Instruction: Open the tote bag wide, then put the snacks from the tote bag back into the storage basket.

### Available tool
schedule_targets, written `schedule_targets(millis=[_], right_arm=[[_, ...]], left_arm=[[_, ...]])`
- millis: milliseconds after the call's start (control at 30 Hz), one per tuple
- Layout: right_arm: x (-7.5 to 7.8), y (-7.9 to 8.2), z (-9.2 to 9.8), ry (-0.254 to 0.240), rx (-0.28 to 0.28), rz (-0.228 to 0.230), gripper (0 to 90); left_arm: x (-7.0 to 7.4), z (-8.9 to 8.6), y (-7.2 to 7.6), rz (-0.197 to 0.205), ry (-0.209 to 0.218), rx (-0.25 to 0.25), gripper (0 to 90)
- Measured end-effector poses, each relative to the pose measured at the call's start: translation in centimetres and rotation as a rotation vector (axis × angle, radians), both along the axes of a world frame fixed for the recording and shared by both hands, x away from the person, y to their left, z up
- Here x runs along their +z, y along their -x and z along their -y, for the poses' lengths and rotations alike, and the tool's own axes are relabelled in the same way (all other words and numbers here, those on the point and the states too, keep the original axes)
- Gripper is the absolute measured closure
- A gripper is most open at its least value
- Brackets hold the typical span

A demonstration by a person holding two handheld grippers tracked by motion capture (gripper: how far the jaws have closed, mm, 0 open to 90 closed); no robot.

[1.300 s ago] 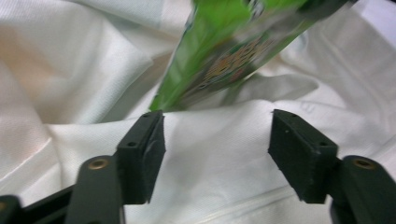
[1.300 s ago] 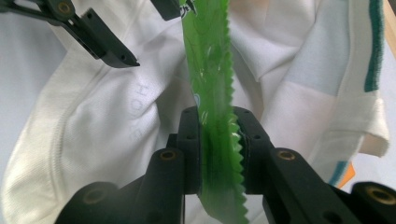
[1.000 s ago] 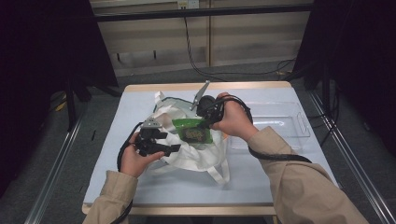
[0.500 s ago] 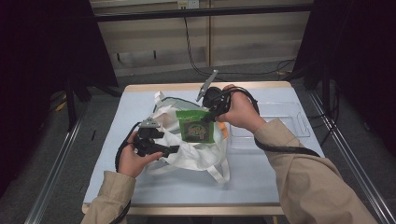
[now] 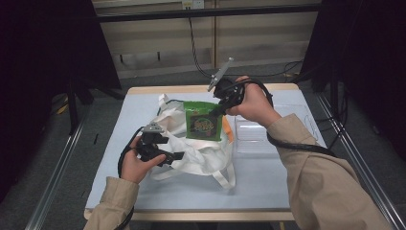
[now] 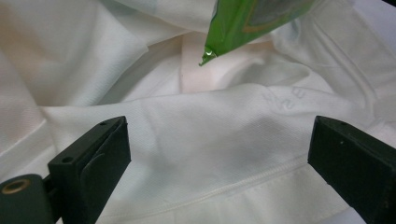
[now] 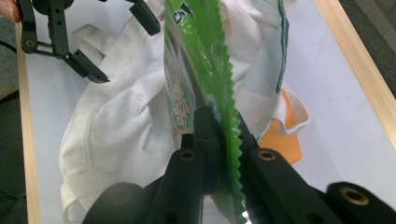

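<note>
A green snack packet [image 5: 203, 122] hangs above a white cloth bag [image 5: 191, 158] on the table. My right gripper [image 5: 214, 112] is shut on the packet's serrated top edge [image 7: 223, 126], holding it upright over the bag. The packet's lower corner [image 6: 243, 18] hangs over the bag's mouth. At the bag's near left edge, my left gripper [image 5: 176, 147] stands open. Its jaws have just been opening and stand wide apart [image 6: 219, 154] before the bag's hem [image 6: 196, 121] without pressing on it. The right gripper view shows the left gripper [image 7: 126, 51] beyond the packet [image 7: 196, 56].
A clear plastic tray [image 5: 258, 134] lies on the table right of the bag. An orange piece [image 7: 280, 140] peeks out from under the bag's right side. The pale table top [image 5: 268, 187] has a wooden rim, and dark racks stand on both sides.
My right gripper has risen and drawn back toward the far side, lifting the green packet up out of the bag. The left hand has stayed at the bag's edge.
</note>
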State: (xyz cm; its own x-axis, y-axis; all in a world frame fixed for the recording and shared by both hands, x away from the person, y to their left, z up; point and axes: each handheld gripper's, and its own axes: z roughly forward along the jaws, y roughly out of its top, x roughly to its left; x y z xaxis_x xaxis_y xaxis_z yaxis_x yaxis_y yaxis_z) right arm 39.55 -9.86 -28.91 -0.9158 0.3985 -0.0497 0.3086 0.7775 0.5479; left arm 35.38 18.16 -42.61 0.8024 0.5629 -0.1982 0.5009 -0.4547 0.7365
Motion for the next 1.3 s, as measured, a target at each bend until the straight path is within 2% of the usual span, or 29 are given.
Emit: schedule_targets(millis=[67, 133, 300, 833, 1000, 1033, 1300], right_arm=[[0.1, 0.0, 0.3, 0.008, 0.009, 0.009, 86.5], [0.3, 0.0, 0.6, -0.001, 0.009, -0.003, 86.5], [1.1, 0.1, 1.2, -0.017, 0.01, 0.005, 86.6], [4.2, 0.3, 3.4, -0.028, 0.017, -0.034, 86.6], [5.0, 0.4, 4.5, -0.036, 0.01, -0.048, 86.5], [5.2, 0.3, 4.8, -0.038, 0.008, -0.043, 86.5], [5.6, 0.1, 6.6, -0.015, -0.01, -0.053, 86.4]], left_arm=[[0.0, 0.1, 0.0, -0.001, 0.005, -0.004, 6.2], [-0.1, 0.1, 0.0, -0.004, 0.007, -0.001, 6.2], [-0.1, 0.2, 0.0, -0.002, 0.002, -0.009, 6.2], [-0.1, -0.1, 0.0, -0.002, 0.017, -0.006, 6.5], [-0.2, 0.1, 0.0, -0.006, 0.007, -0.023, 6.5], [-0.2, 0.2, 0.1, -0.007, 0.016, -0.024, 6.5], [-0.1, 0.3, 0.1, -0.005, 0.028, -0.037, 6.4]])
